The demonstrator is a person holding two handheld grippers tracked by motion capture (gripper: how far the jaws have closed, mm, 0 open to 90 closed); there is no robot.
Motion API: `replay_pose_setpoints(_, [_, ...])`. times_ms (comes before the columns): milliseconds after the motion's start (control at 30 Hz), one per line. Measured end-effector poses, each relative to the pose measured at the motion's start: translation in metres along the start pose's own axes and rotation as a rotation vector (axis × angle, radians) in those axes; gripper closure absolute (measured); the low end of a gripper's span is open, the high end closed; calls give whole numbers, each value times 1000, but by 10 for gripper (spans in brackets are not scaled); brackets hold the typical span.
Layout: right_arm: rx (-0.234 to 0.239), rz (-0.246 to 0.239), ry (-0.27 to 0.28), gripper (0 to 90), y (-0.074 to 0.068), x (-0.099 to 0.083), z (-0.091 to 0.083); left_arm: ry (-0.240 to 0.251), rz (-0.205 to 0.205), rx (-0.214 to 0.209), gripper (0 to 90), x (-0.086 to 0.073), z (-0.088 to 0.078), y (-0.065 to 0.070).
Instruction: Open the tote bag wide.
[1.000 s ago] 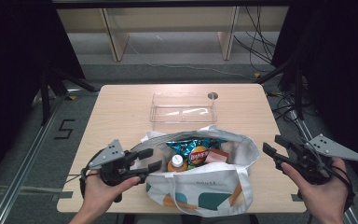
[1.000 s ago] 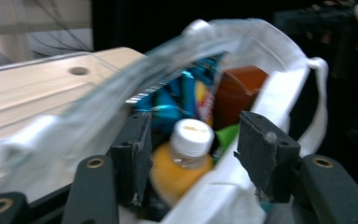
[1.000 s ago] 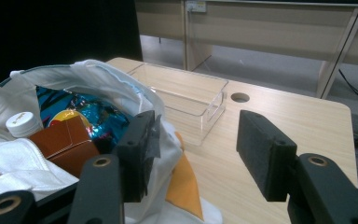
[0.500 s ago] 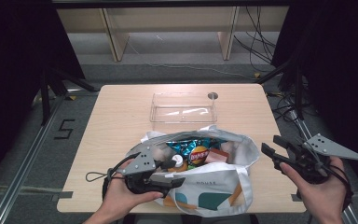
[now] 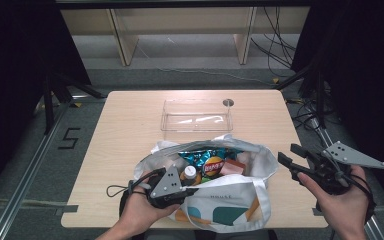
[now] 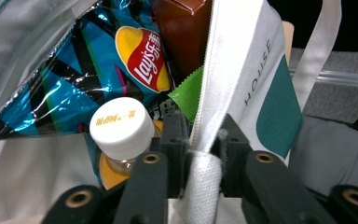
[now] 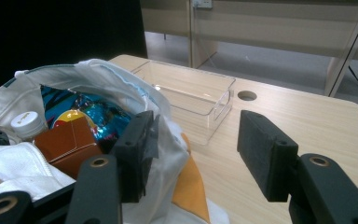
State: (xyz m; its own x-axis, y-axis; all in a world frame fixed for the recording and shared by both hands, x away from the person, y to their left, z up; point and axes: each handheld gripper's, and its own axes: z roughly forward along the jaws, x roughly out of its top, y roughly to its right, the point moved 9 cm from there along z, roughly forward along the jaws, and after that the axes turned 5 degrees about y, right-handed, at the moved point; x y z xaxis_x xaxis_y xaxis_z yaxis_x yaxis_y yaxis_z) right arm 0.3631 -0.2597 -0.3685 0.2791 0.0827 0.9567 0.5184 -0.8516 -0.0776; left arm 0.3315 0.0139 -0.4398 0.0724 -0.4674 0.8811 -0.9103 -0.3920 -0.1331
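A white tote bag (image 5: 230, 200) stands open at the table's near edge. Inside are a blue Lay's chip bag (image 5: 210, 162), a white-capped bottle (image 5: 190, 171) and a brown box (image 5: 232, 167). My left gripper (image 5: 180, 187) is at the bag's near-left rim. In the left gripper view its jaws have just been closing and now pinch the white rim fabric (image 6: 233, 70), right beside the bottle cap (image 6: 121, 126). My right gripper (image 5: 292, 162) hovers open just right of the bag, nothing between its pads (image 7: 265, 154), with the bag's side (image 7: 121, 84) by its left jaw.
A clear plastic bin (image 5: 196, 115) sits empty behind the bag at mid-table, also visible as the clear bin (image 7: 191, 93) ahead of the right jaws. A round cable hole (image 5: 228, 102) is near the bin's far right corner. Bare tabletop (image 5: 125, 130) lies to the left.
My left gripper moved right from beside the bag to its near-left rim, and its jaws closed on the fabric. The right gripper stayed where it was, open.
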Motion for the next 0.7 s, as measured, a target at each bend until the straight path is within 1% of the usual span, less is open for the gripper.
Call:
replay_pose_setpoints(33, [4, -11, 3, 470, 1, 0, 1, -1, -2, 3, 789, 1, 0, -1])
replay_pose_setpoints(67, [8, 14, -4, 470, -1, -1, 0, -2, -7, 0, 800, 2, -1, -1])
replay_pose_setpoints(100, [5, 8, 0, 470, -1, -1, 0, 4, -4, -4, 803, 3, -2, -3])
replay_pose_setpoints(133, [5, 2, 5, 470, 0, -1, 1, 13, -42, -1, 805, 4, -2, -3])
replay_pose_setpoints(167, [2, 6, -4, 470, 0, -2, 0, 20, -43, -6, 806, 6, -3, -4])
replay_pose_setpoints(200, [-8, 11, 8, 471, 1, -1, 1, 27, -63, -5, 807, 7, -4, -4])
replay_pose_setpoints(233, [-9, 14, 10, 472, 1, -1, 1, 38, -67, -5, 808, 9, -5, -4])
replay_pose_setpoints(267, [7, 16, -5, 472, 0, -1, 0, 43, -62, -8, 809, 10, -7, -4])
replay_pose_setpoints(300, [7, 16, -5, 472, 0, -1, 0, 53, -64, -11, 809, 12, -8, -4])
replay_pose_setpoints(367, [12, 30, 14, 472, -1, 2, 1, 73, -56, -16, 809, 18, -11, -2])
replay_pose_setpoints(400, [10, 36, 21, 472, -1, 3, 2, 80, -46, -18, 809, 20, -13, -1])
replay_pose_setpoints(433, [12, 39, 16, 471, -1, 3, 0, 88, -45, -20, 809, 23, -15, 0])
replay_pose_setpoints(467, [18, 36, 28, 471, -1, 6, 1, 98, -63, -22, 809, 25, -16, 2])
replay_pose_setpoints(500, [15, 51, 23, 470, -2, 7, -1, 107, -71, -21, 808, 26, -17, 3])
replay_pose_setpoints(533, [19, 39, 29, 470, -3, 9, -1, 113, -57, -18, 809, 28, -18, 4])
replay_pose_setpoints(567, [18, 15, 36, 470, -4, 10, -1, 111, -57, -14, 808, 28, -18, 5])
replay_pose_setpoints(633, [32, 7, 44, 467, -8, 14, -1, 112, -31, -16, 808, 29, -18, 9])
replay_pose_setpoints(667, [27, 2, 31, 466, -9, 14, -3, 111, -20, -18, 808, 29, -18, 11])
replay_pose_setpoints(700, [42, -16, 36, 466, -11, 16, -2, 109, -16, -22, 808, 28, -18, 13])
